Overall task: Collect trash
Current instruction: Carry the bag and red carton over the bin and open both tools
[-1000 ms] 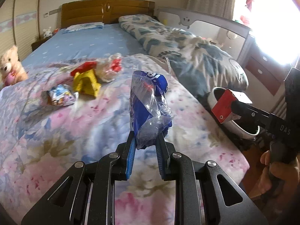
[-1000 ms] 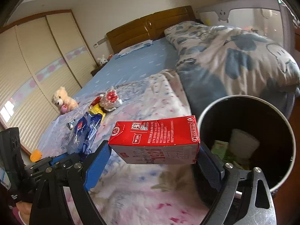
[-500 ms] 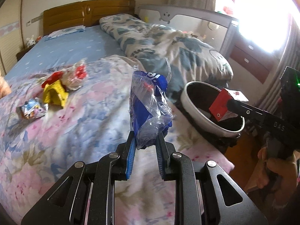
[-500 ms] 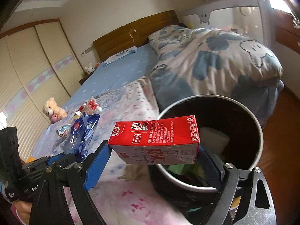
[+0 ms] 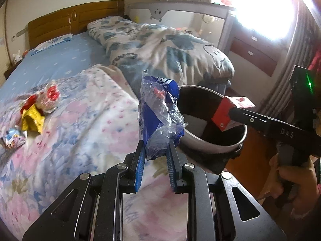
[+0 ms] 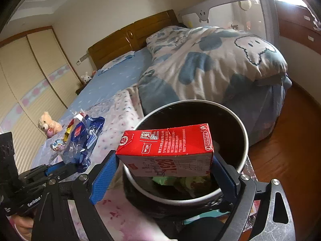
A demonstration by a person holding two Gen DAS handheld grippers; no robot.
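Note:
My left gripper (image 5: 156,150) is shut on a crumpled blue and clear plastic wrapper (image 5: 160,112), held upright over the bed's edge just left of the round trash bin (image 5: 212,140). My right gripper (image 6: 164,160) is shut on a red milk carton (image 6: 166,144), gripped by its ends and hanging over the bin's (image 6: 243,132) open mouth. Paper and green scraps lie inside the bin. In the left wrist view the carton (image 5: 226,110) shows above the bin's far side. In the right wrist view the wrapper (image 6: 82,138) sits left of the carton.
More wrappers lie on the floral blanket (image 5: 80,130): a yellow one (image 5: 32,118), a red and white one (image 5: 50,98) and a small blue one (image 5: 13,139). A rumpled cloud-print duvet (image 5: 164,46) lies behind the bin. A teddy bear (image 6: 49,124) sits at the left. Wooden floor (image 6: 291,140) lies to the right.
Both grippers have swung right, off the bed toward the bin. The carton went from beside the bin's rim to over its mouth. The wrapper came close to the bin's left side.

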